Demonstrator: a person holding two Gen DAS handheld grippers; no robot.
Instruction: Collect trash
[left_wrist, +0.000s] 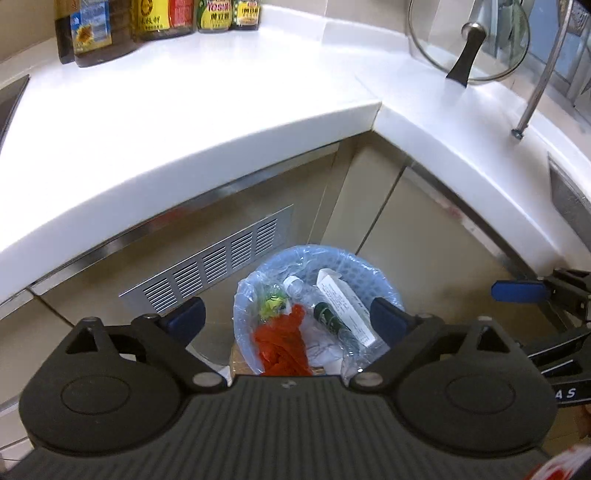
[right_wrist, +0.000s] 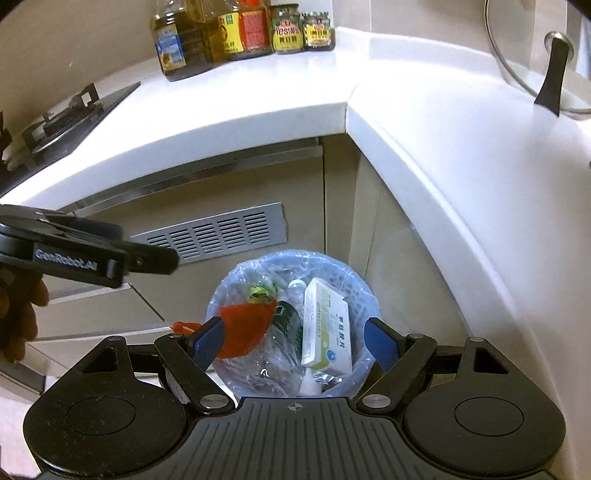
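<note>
The trash bin (right_wrist: 291, 321) on the floor by the cabinet corner already has a red bag (right_wrist: 245, 328), medicine box (right_wrist: 327, 332) and bottles in it. Both the left gripper (left_wrist: 286, 317) and right gripper (right_wrist: 291, 339) hang above it spread wide, holding nothing. The white counter (right_wrist: 258, 96) from 9 to 3 o'clock looks clear of litter, so I'd say it's mostly done.

Both the left gripper (left_wrist: 288, 317) and right gripper (right_wrist: 291, 338) are built of ribbed black plastic, with silver screws and blue pads (right_wrist: 207, 338); "GenRobot.AI" is printed in white on one side

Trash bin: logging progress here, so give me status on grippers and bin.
Left gripper and right gripper open, empty. Trash bin holds red bag, medicine box, bottles. Nothing in the way.
</note>
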